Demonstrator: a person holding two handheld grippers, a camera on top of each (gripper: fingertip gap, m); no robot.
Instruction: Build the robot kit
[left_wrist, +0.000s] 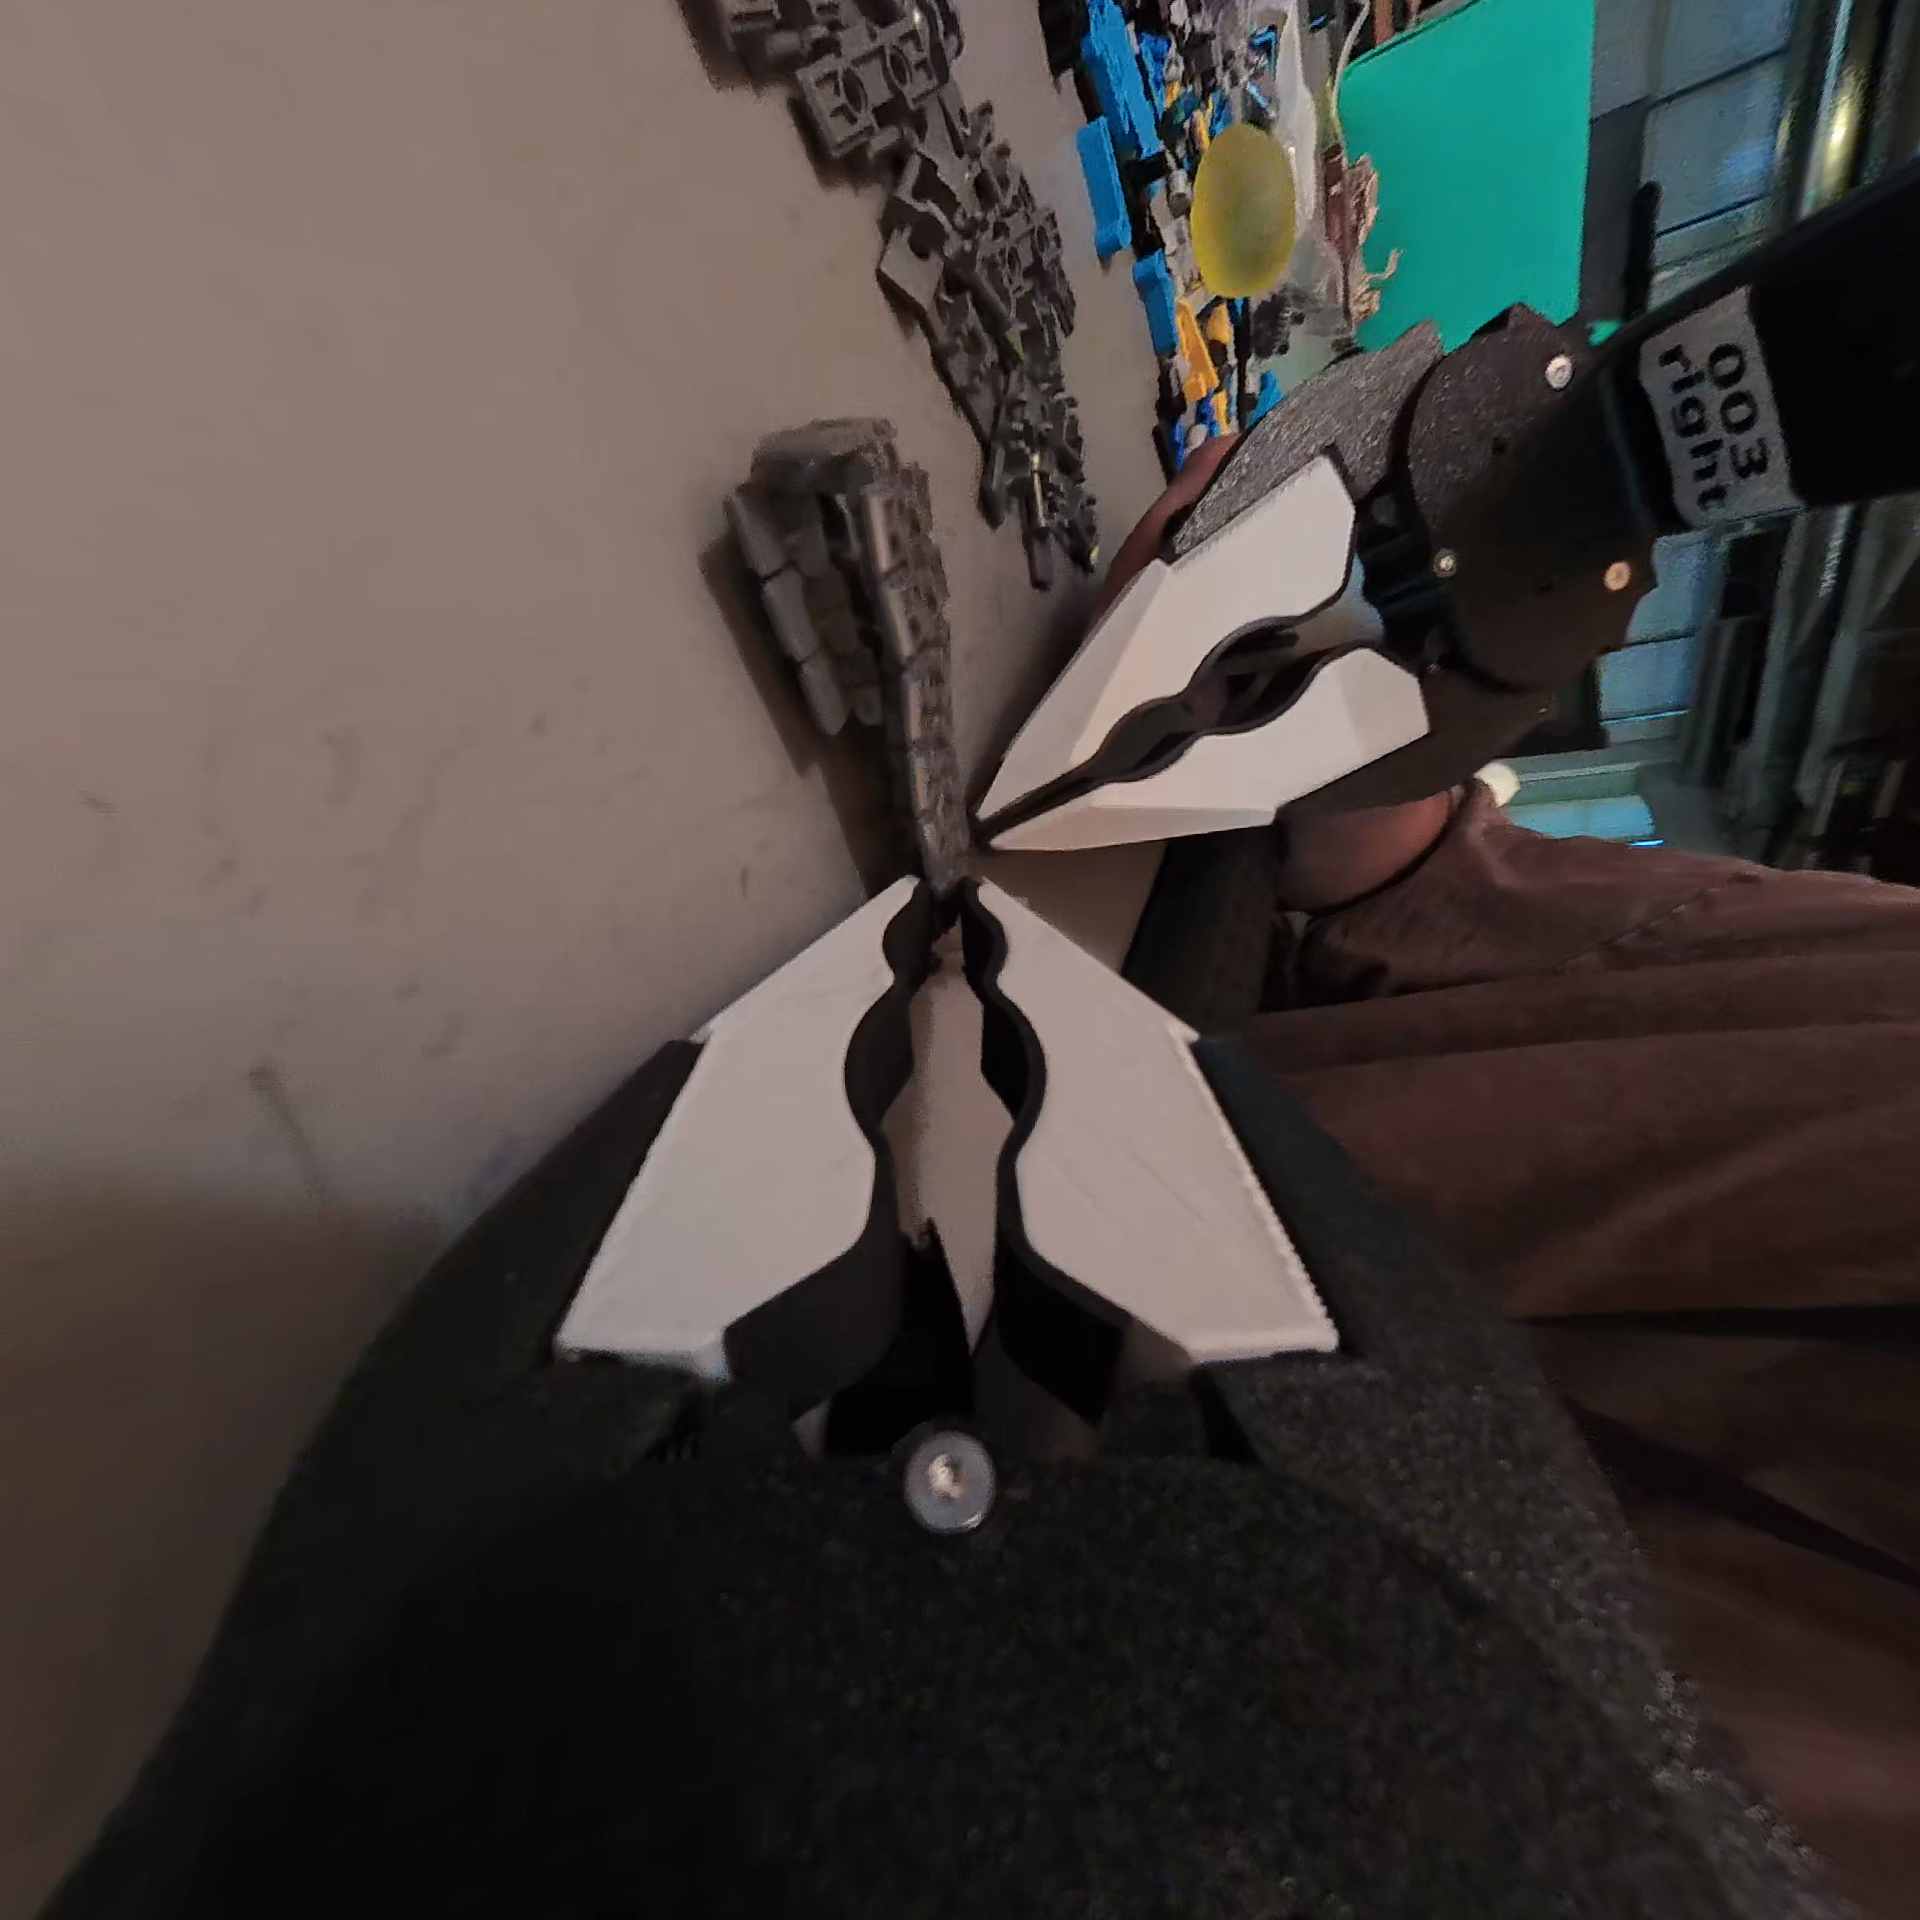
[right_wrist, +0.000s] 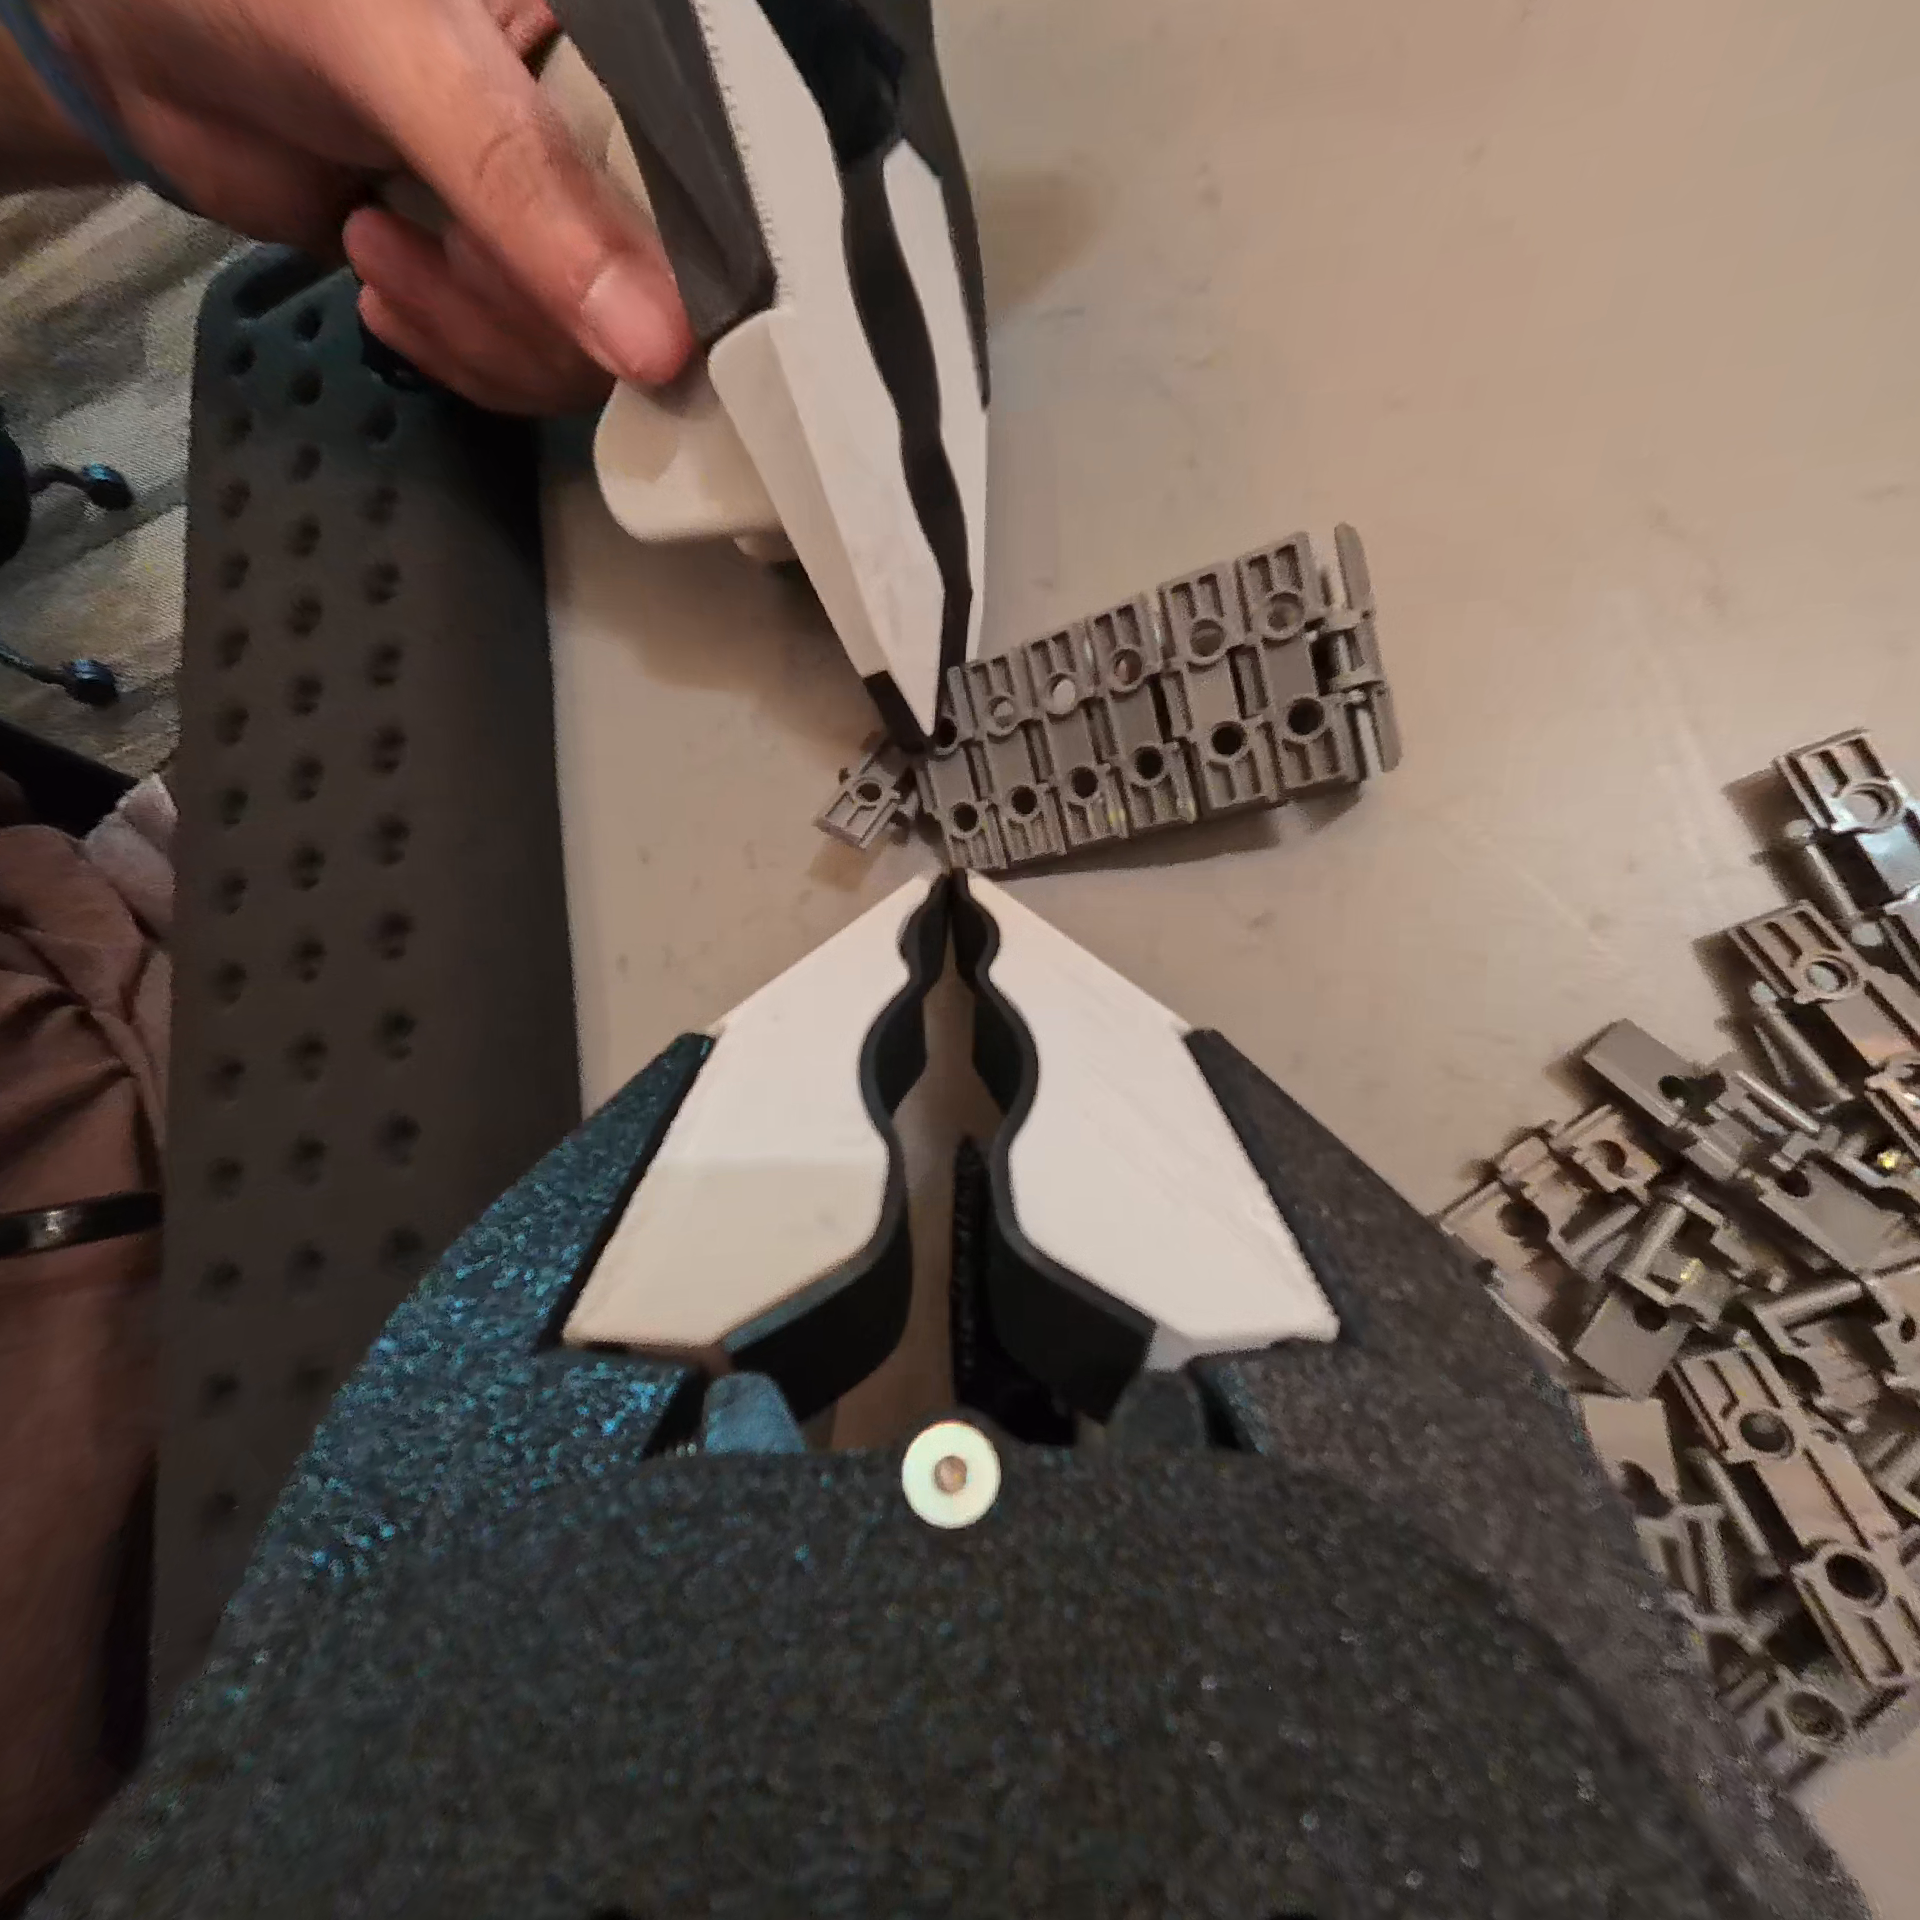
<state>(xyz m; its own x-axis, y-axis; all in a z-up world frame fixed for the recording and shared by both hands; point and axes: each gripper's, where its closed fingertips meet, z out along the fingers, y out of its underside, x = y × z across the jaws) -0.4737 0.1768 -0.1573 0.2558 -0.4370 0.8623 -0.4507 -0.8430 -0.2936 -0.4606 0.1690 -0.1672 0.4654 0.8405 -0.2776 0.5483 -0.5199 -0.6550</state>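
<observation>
Working over the beige tabletop (right_wrist: 1558, 312) beside the loose pile of grey links (right_wrist: 1766, 1299), I am pinching the near end of the assembled grey track strip (right_wrist: 1153, 727) with my left gripper (left_wrist: 940, 899) to steady it, while my right gripper (right_wrist: 951, 883), tips closed and apparently empty, is hovering just beside the strip's corner.

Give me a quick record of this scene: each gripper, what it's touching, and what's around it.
left gripper: shut on the end of the chain
right gripper: shut, tips at the chain's near edge
chain: joined grey links, on the table
loose links: grey pile, right of the chain
hand: holds the left gripper
</observation>
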